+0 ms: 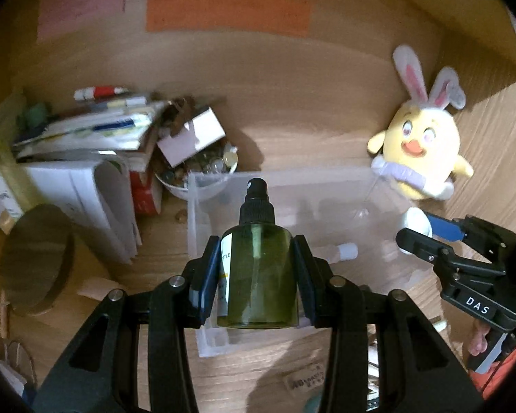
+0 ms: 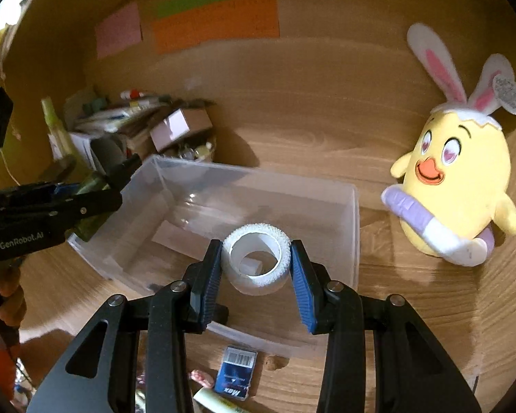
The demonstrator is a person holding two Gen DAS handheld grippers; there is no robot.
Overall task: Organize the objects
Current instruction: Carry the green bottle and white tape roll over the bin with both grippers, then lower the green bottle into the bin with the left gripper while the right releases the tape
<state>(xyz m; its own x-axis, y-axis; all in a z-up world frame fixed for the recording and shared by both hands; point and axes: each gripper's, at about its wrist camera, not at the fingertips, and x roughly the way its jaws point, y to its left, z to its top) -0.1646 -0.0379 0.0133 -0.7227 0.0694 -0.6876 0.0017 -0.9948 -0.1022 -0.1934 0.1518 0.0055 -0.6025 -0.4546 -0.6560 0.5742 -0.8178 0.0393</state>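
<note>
Here, each claw grips one item above a clear plastic bin on a wooden desk.

Nearest, the left gripper [image 1: 258, 261] has its fingers closed on a green spray bottle [image 1: 258, 275] above the bin [image 1: 196, 241]'s near left part; the right gripper [image 2: 256, 265] is closed on a white tape roll [image 2: 256, 258] over its near right side. Farther right sits a yellow chick plush [image 2: 454, 186]; far left, a paper pile [image 1: 86, 130].

Dark green spray bottle [image 1: 258, 268] w/ black pump top, upright, clamped in left jaws above clear plastic bin [image 2: 356, 227]. White tape roll [image 2: 256, 258] pinched in right jaws, hole facing cam, over bin's near side. Bin sits on desk.
</note>
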